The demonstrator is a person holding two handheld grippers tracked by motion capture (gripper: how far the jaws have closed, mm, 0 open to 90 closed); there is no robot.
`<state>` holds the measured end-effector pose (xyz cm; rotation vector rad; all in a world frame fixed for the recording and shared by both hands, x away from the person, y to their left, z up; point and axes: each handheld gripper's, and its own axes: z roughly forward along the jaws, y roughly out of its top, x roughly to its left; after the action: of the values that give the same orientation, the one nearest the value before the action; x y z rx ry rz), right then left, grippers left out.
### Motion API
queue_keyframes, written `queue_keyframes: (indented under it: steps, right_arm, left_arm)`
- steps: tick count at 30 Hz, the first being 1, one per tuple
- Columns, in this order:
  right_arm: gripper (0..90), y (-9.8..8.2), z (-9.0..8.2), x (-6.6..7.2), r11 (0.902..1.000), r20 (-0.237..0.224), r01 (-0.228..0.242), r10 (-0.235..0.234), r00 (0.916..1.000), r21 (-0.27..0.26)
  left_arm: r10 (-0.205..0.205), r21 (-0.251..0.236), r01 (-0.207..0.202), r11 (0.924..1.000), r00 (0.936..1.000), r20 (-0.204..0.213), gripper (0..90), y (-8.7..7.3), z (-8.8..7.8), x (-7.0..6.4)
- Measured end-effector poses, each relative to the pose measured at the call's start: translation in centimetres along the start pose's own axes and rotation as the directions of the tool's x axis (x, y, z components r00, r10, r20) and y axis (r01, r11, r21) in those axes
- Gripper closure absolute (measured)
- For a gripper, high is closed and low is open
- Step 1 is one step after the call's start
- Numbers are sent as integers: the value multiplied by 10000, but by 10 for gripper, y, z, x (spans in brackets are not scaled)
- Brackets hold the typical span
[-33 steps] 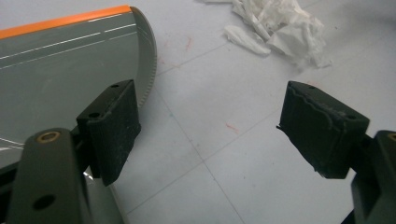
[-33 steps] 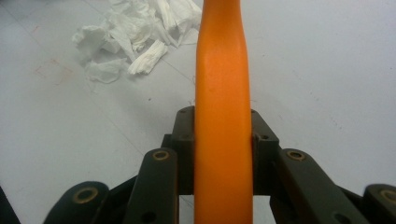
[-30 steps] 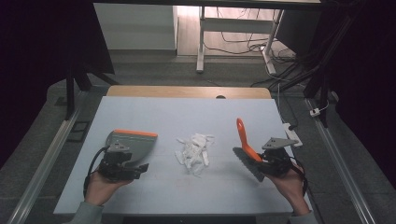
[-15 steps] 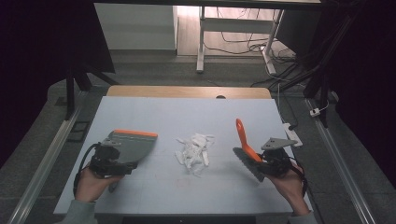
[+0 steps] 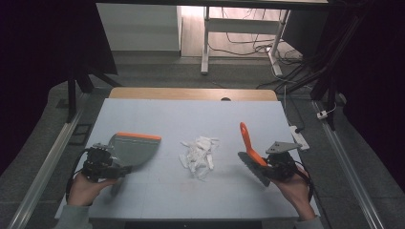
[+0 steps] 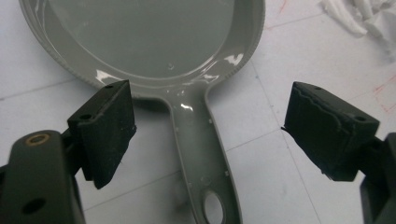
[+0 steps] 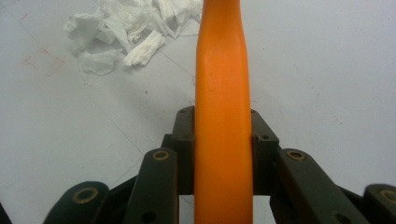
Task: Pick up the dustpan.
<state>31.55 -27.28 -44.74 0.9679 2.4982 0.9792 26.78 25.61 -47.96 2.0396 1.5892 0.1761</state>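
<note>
Dustpan [image 6: 154,46] grey, glossy; brush [image 7: 223,107] handle orange, smooth.

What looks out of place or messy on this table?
The pile of torn white paper scraps strewn mid-table is the one mess. The grey dustpan lies flat, its handle between the open left gripper's fingers, ungrasped. The right gripper clamps the brush's orange handle. Nothing looks damaged.
</note>
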Motion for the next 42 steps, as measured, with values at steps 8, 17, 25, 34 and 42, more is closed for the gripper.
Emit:
queue_keyframes:
  steps: [8,17,25,34,42]
  right_arm:
    - [701,0,1,0,10000,14,38,-38,10000,47]
    - [701,0,3,1,9999,-11,50,-50,10000,122]
    - [701,-1,3,0,9999,30,49,-49,10000,96]
    - [701,-1,2,0,9999,44,59,-59,10000,94]
    - [701,-1,2,0,9999,54,67,-67,10000,80]
  left_arm:
    - [-480,659,471,9967,9988,118,167,-3,17,9]
    - [-785,894,761,9931,9966,241,189,-5,27,13]
    - [-1067,1037,1017,9894,9934,432,292,-6,36,17]
    - [-1447,937,1372,9861,9864,783,433,-7,41,20]
    - [-1650,850,1572,9839,9818,943,534,-6,42,21]
